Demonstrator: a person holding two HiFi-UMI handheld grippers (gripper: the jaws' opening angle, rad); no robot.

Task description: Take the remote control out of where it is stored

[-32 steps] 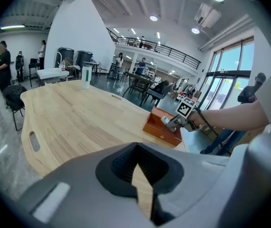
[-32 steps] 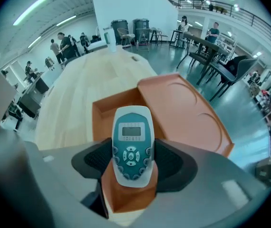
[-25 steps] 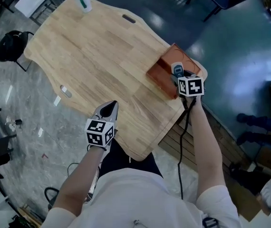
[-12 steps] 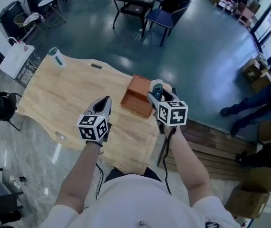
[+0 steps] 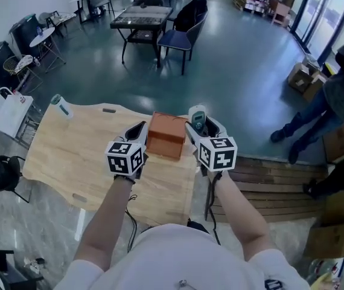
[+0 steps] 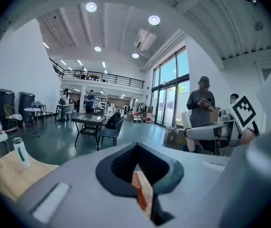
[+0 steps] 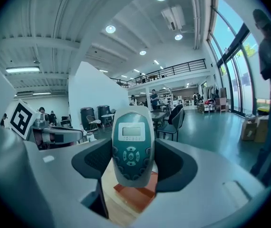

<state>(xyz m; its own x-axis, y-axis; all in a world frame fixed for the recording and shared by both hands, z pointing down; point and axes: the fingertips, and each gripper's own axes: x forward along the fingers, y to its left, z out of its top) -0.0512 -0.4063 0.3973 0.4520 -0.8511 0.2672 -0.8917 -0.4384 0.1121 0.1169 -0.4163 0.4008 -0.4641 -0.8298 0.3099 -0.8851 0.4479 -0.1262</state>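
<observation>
Head view looks down, forward over table (image 5: 69,156); gripper views level, along jaws; all share box (image 5: 166,136).

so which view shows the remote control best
The right gripper view: the remote control stands upright between the right gripper's jaws, screen and buttons facing the camera. The head view shows only its small top end. The left gripper view misses it.

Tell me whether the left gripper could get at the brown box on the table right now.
Probably yes. The left gripper hovers right beside the brown box with nothing between them, and it carries nothing. Its fingers are together, though, so they would have to open first to grasp it.
</observation>
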